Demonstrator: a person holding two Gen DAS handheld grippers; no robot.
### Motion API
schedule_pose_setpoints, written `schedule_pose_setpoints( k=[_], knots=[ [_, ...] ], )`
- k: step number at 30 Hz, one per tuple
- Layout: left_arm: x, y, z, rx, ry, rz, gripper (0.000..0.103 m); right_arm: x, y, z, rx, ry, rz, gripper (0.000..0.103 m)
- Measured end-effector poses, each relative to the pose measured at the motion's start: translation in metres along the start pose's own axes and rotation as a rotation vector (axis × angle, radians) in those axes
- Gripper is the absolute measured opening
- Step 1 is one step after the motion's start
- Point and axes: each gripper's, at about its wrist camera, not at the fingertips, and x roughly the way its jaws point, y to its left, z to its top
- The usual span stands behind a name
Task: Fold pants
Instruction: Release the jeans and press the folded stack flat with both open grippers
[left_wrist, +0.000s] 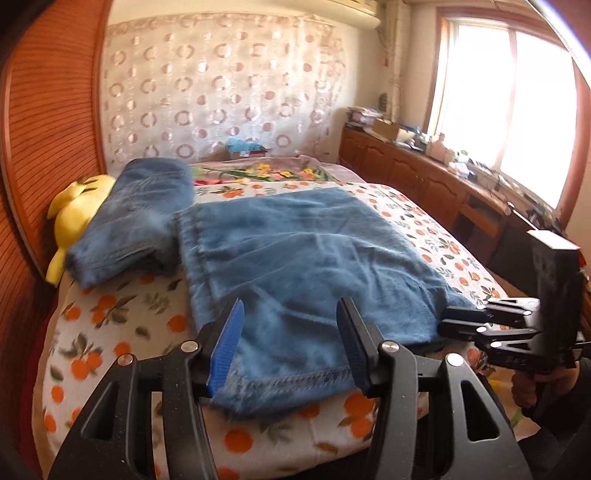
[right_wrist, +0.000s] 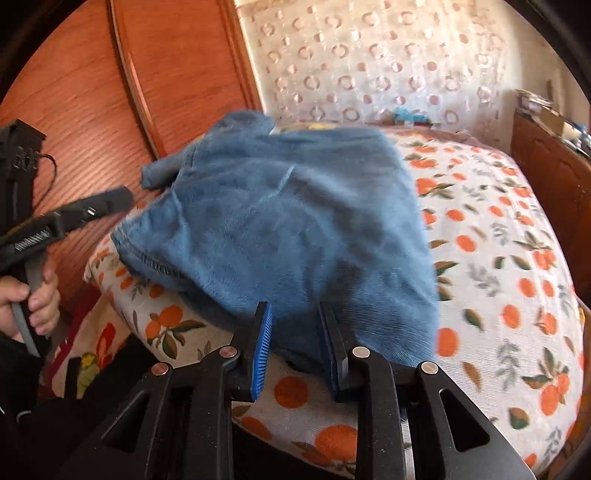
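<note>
Denim pants (left_wrist: 295, 258) lie folded on the bed (left_wrist: 122, 332); left gripper (left_wrist: 291, 347) stands apart above the hem, right gripper (right_wrist: 295, 347) half-apart at their edge, grip unclear. Likely next: another fold.

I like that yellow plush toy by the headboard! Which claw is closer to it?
Left. The left claw hovers open over the pants' near hem, on the toy's side of the bed. The right claw is at the pants' far corner, farther away.
</note>
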Motion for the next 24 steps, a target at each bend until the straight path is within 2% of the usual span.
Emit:
schedule_pose_setpoints(
  k=[2,5,10,14,20,24],
  knots=[
    [0.011,-0.01,0.01,0.026,0.018,-0.011,0.053,-0.012,-0.003,-0.002,0.011,-0.022,-0.032,0.026],
    [0.025,-0.027,0.027,0.083,0.03,-0.032,0.053,-0.026,-0.014,-0.004,0.037,-0.046,-0.091,0.032],
    [0.051,-0.054,0.05,0.14,0.047,-0.081,0.053,-0.035,-0.039,-0.009,0.109,-0.043,-0.139,0.036],
    [0.078,-0.061,0.053,0.15,0.093,-0.079,0.053,-0.029,-0.052,-0.013,0.175,-0.007,-0.101,0.036],
    [0.112,-0.046,0.04,0.115,0.189,-0.035,0.053,-0.029,-0.053,-0.016,0.172,-0.001,-0.09,0.037],
    [0.116,-0.037,0.031,0.102,0.196,-0.056,0.053,-0.029,-0.055,-0.016,0.176,0.0,-0.085,0.037]
  ],
)
